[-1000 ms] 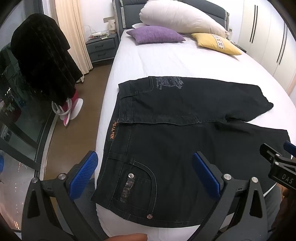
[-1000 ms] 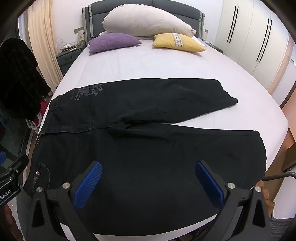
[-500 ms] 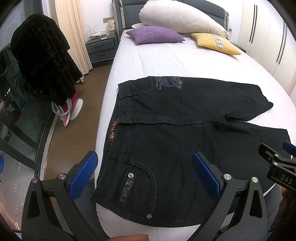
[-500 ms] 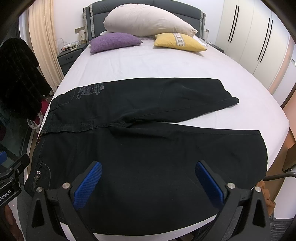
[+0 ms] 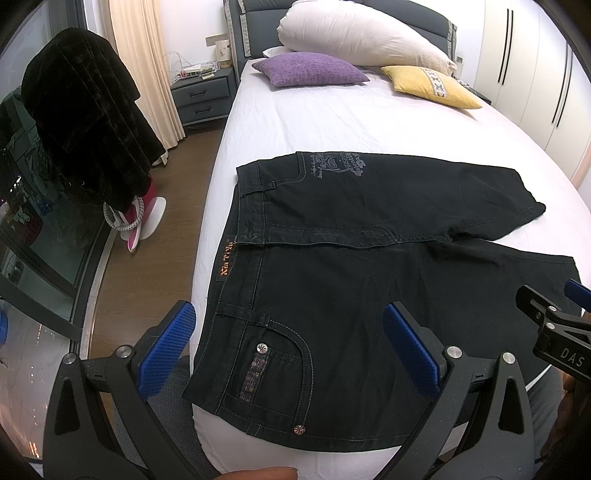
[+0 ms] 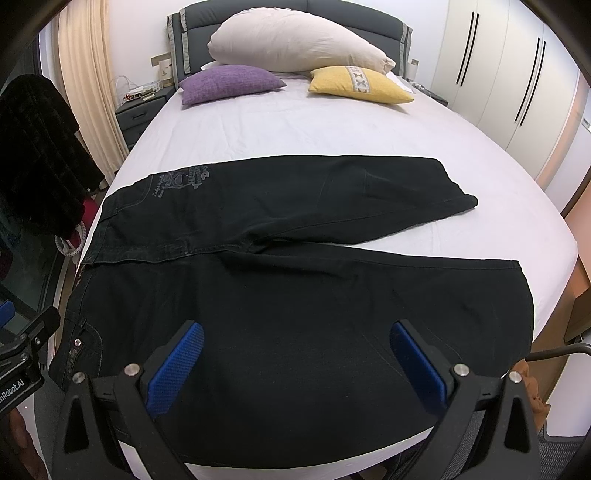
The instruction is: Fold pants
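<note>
the black pants (image 5: pixel 369 280) are lying spread flat across the near part of the white bed (image 5: pixel 332 122) — waistband toward the left edge, legs running to the right and splitting apart. the left gripper (image 5: pixel 288 347) is hovering over the front pocket with its jaws standing wide and holding nothing. the right gripper (image 6: pixel 295 358) is hovering over the near leg, likewise spread wide — not touching the cloth.

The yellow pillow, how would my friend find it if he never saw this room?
Look at the big bed with the white sheet, up by the grey headboard. Three pillows lie there: a long cream one at the back, a purple one on the left, and the yellow pillow on the right. It alone has a patterned white stripe down its middle.
</note>
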`<state>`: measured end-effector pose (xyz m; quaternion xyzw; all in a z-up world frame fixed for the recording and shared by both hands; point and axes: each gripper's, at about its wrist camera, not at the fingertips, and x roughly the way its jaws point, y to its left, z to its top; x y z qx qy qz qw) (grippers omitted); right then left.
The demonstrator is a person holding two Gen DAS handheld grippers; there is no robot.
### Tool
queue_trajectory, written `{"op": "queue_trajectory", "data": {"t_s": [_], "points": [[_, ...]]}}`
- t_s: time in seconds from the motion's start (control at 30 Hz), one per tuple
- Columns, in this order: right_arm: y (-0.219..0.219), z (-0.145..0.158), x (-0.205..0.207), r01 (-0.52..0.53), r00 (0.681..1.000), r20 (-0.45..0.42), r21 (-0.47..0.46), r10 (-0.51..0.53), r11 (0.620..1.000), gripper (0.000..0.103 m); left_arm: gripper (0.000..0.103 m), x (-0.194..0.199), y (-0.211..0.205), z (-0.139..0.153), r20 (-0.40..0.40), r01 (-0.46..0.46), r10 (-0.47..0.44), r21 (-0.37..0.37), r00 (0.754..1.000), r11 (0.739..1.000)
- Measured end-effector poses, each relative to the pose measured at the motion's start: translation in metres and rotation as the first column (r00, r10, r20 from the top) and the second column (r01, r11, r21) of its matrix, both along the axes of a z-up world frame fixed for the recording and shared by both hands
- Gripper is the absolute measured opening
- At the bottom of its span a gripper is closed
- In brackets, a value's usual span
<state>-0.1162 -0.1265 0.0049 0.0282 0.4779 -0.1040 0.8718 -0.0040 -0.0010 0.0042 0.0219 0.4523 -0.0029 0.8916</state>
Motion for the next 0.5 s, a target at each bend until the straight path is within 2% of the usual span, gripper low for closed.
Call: {"op": "queue_trajectory", "data": {"t_s": [0.5], "points": [[0.0009, -0.0004, -0.0001, -0.001, 1.0, -0.001, 0.001, 0.001, 1.0, 0.103, 0.103, 0.0004, 0.0005, -0.0018, 0.0, -0.001, 0.001, 0.001, 1.0, 1.0]]}}
